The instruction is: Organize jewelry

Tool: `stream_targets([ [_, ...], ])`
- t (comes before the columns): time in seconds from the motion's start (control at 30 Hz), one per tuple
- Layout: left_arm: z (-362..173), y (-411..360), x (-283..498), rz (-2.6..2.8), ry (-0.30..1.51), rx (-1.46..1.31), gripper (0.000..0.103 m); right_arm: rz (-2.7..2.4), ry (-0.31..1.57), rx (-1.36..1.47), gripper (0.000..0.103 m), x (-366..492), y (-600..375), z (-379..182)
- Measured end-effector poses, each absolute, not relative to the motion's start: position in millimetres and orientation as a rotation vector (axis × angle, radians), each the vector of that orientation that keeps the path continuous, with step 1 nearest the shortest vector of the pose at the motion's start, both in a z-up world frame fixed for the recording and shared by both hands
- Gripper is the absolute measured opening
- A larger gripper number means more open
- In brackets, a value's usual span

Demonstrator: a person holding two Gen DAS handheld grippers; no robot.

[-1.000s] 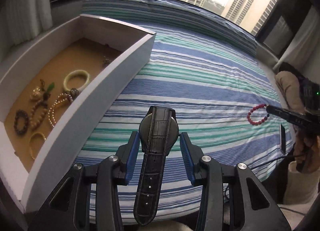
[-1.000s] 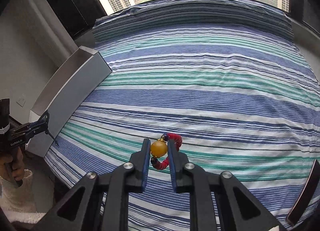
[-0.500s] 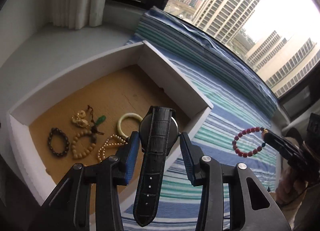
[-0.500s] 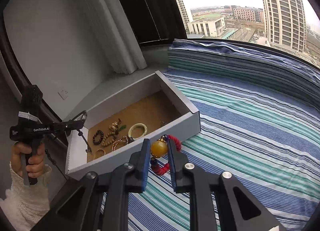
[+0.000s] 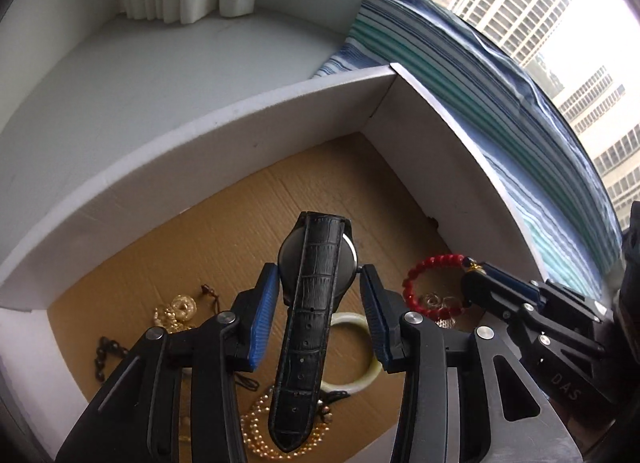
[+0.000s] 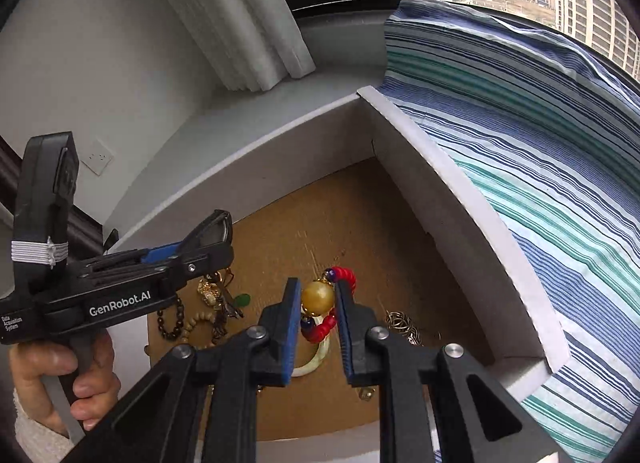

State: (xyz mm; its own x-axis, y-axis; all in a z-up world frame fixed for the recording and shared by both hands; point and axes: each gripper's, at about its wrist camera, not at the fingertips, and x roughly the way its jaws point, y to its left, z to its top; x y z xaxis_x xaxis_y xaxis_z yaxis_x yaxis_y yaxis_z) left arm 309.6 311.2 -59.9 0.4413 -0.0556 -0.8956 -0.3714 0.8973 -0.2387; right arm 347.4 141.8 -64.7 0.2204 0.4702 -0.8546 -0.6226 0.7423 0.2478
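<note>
Black watch (image 5: 316, 287) clamped in left gripper (image 5: 320, 317); right gripper (image 6: 318, 303) pinches red bracelet (image 6: 324, 315) above box (image 5: 240, 135).

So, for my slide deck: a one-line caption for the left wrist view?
Left tongs hold a black watch above the white box while right tongs bring a red bracelet.

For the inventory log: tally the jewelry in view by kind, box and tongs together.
Watches: 1, black watch
Bead strands: 4, red bracelet, dark beads, tan beads, golden beads
Bangles: 1, pale bangle
Charms: 2, gold charm, green charm
Metal rings: 1 cluster
Total: 9
</note>
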Motion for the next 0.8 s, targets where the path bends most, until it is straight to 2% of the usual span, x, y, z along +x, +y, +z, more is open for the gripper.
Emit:
stream_targets([
  [0.07, -64.3, 314.5, 312.9, 0.229, 1.104, -0.424, 0.044, 0.745, 1.117, -0.162, 0.019, 354.8, 148.7, -75.7],
  [0.1, -64.1, 316.2, 313.1, 0.251, 1.093, -0.413, 0.051, 0.738, 1.109, -0.157, 0.02, 357.3, 150.5, -78.3],
  [0.13, -62.3, 318.4, 312.5, 0.275, 1.079, -0.402, 0.065, 0.731, 1.1, -0.154, 0.021, 358.8, 151.0, -78.9],
  [0.2, -53.3, 319.8, 306.1, 0.308, 1.033, -0.386, 0.08, 0.726, 1.083, -0.133, 0.036, 359.9, 149.7, -76.0],
  [0.33, -24.3, 310.2, 282.3, 0.331, 0.939, -0.303, 0.088, 0.725, 1.014, -0.131, 0.039, 343.3, 136.3, -52.1],
  [0.43, 2.3, 288.2, 248.9, 0.378, 0.869, -0.201, 0.1, 0.702, 0.931, -0.198, 0.052, 317.8, 121.4, -28.0],
  [0.5, 17.6, 268.5, 222.6, 0.395, 0.818, -0.155, 0.101, 0.691, 0.899, -0.245, 0.066, 297.0, 111.3, -16.5],
  [0.53, 23.3, 261.2, 212.1, 0.397, 0.797, -0.147, 0.101, 0.687, 0.886, -0.265, 0.068, 286.8, 105.8, -11.3],
  [0.8, 39.0, 219.2, 108.7, 0.467, 0.649, -0.163, 0.102, 0.679, 0.821, -0.34, 0.07, 215.5, 72.5, 10.0],
])
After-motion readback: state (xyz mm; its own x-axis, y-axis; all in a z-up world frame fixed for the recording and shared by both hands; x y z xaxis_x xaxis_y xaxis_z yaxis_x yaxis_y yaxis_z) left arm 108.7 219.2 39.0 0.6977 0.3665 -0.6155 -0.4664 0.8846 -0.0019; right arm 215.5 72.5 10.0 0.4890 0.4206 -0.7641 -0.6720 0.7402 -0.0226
